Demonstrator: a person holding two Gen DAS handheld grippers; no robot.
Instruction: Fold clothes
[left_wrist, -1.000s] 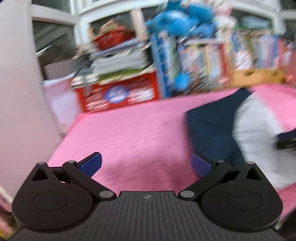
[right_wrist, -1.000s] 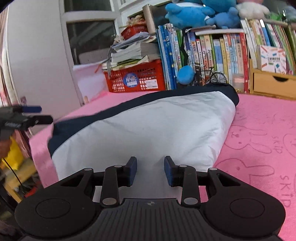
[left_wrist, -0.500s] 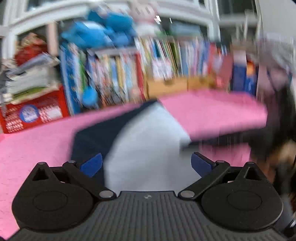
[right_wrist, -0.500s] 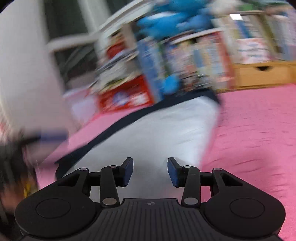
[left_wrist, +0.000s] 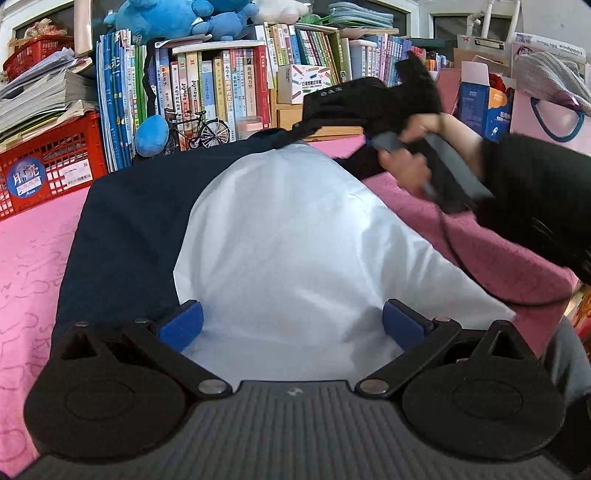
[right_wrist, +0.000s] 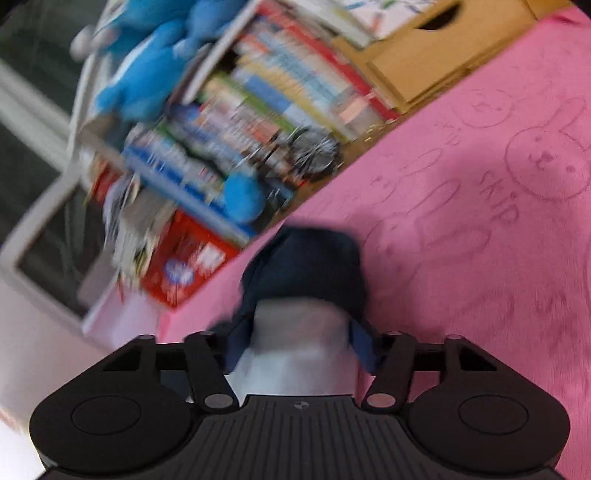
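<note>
Both grippers have swung onto the navy-and-white cotton garment (left_wrist: 280, 229): left gripper (left_wrist: 291, 325) gapes empty, right gripper (right_wrist: 301, 345) is opening around its navy end, suggesting regrasping.

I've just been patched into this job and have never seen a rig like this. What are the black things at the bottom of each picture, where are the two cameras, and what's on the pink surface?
There is no robot arm here. A person carries a hand-held two-finger gripper in each hand, and each one has a fisheye camera looking forward along its blue-padded fingers. The black shapes at the bottom of each picture are that gripper's own body.

The sharp picture comes from the left gripper. Its jaws stand wide apart over a white and navy garment spread on the pink blanket, and they pinch nothing. On the right of that picture the person's right hand carries the other device at the garment's far end.

The tilted, blurred picture comes from the right gripper. Its jaws are opening, with a bunch of the same garment between the pads. Whether they still pinch it, I cannot tell. Bookshelves and blue plush toys stand behind.
</note>
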